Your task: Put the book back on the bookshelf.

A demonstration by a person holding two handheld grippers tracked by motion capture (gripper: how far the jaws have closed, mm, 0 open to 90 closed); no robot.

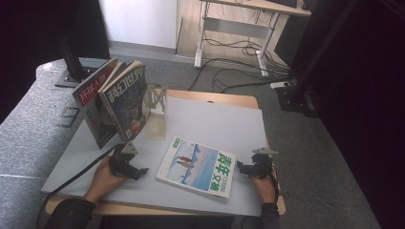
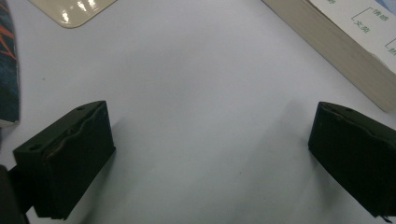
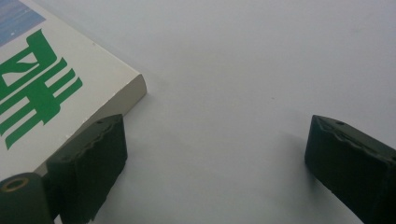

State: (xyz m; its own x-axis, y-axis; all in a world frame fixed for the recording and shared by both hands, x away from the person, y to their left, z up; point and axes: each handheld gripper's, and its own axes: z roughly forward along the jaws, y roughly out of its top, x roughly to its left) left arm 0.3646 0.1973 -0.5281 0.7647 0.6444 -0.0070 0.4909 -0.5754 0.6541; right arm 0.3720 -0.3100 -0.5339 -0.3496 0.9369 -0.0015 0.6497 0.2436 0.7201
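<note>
A magazine (image 1: 197, 167) with a white cover, a blue picture and green characters lies flat near the table's front edge. My left gripper (image 1: 138, 171) rests on the table just left of it, open, nothing between its jaws; in the left gripper view (image 2: 210, 154) the magazine's page edge (image 2: 345, 60) runs along the upper right. My right gripper (image 1: 241, 168) sits just right of the magazine, open. In the right gripper view (image 3: 217, 163) its left jaw stands beside the magazine's corner (image 3: 70, 93). Two magazines (image 1: 117, 100) stand leaning against a folding bookstand (image 1: 156, 102) at the back left.
The grey table top (image 1: 215, 124) has free room at the back right. The bookstand's glossy cream base plate (image 2: 72, 10) lies ahead of the left gripper. Beyond the table are a carpeted floor, cables and a desk frame (image 1: 234, 28).
</note>
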